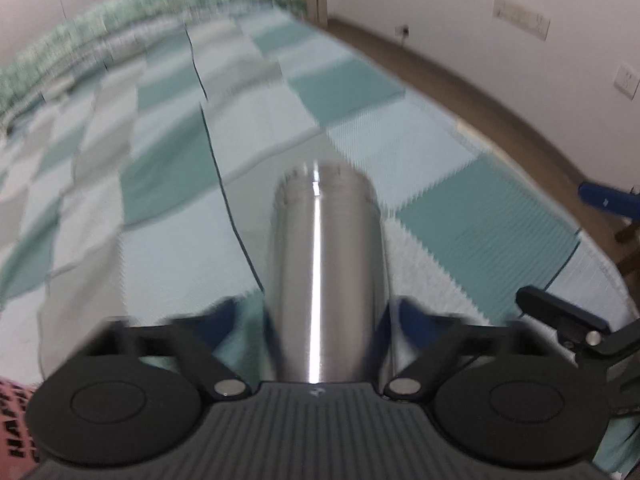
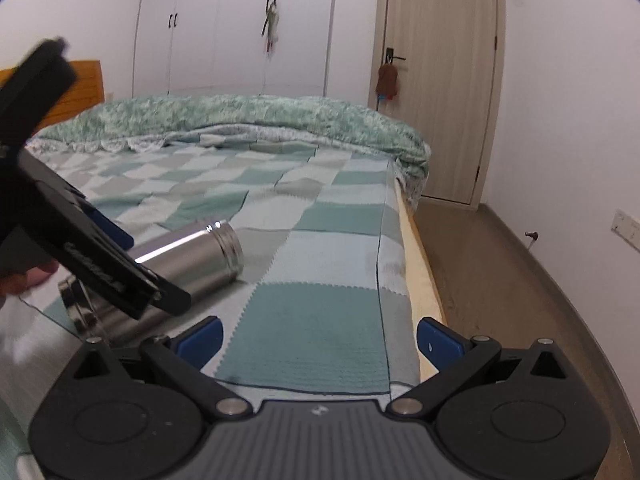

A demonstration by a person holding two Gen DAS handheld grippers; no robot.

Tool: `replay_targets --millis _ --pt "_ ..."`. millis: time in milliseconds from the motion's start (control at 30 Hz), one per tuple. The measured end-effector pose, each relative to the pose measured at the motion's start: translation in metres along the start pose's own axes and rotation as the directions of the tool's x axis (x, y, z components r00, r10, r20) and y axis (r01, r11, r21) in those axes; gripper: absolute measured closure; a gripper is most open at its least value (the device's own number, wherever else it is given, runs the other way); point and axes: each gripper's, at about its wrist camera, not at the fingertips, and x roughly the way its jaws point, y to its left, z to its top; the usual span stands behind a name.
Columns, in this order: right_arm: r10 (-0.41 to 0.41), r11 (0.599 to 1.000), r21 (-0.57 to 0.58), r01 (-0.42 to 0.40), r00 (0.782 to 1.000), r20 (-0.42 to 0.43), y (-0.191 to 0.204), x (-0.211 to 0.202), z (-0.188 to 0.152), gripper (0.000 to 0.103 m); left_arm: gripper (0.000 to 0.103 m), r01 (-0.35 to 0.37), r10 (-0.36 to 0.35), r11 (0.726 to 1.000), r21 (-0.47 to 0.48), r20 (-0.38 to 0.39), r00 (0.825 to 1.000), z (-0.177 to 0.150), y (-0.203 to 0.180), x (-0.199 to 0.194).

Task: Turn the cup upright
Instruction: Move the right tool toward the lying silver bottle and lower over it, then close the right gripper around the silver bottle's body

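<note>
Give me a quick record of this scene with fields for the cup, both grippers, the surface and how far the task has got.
cup: stainless steel cup, lying on its side, threaded end pointing up the bed
left gripper: left gripper closed around the cup body
right gripper: right gripper open, holding nothing, just right of the cup
surface: bed with checked teal blanket
background: wardrobe and door
task state: cup grasped, not yet upright
</note>
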Motion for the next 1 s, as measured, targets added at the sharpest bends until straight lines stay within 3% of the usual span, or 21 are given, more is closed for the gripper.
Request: replay_targets --millis 233,567,767,1000 --pt "0.023 0.999 -0.024 -0.023 1.0 0.003 0.012 -0.009 0.005 0.0 0.04 0.035 -0.035 0.999 0.006 0.02 0.999 -0.014 0.005 -0.024" --pt "0.085 0.994 -0.072 -0.082 0.996 0.035 0.071 -0.079 0.014 0.0 0.04 0.038 -0.035 0.999 -0.027 0.082 0.996 -0.073 0.007 -0.118" --pt "0.14 0.986 -0.094 -0.139 0.99 0.01 0.115 -0.118 0.001 0.0 0.04 0.014 -0.004 0.991 -0.133 0.08 0.997 -0.13 0.025 -0.153" --pt "0.181 0.977 -0.107 -0.183 0.983 -0.025 0.152 -0.14 -0.018 0.0 0.04 0.006 0.014 0.955 -0.298 0.063 0.998 -0.178 0.044 -0.147"
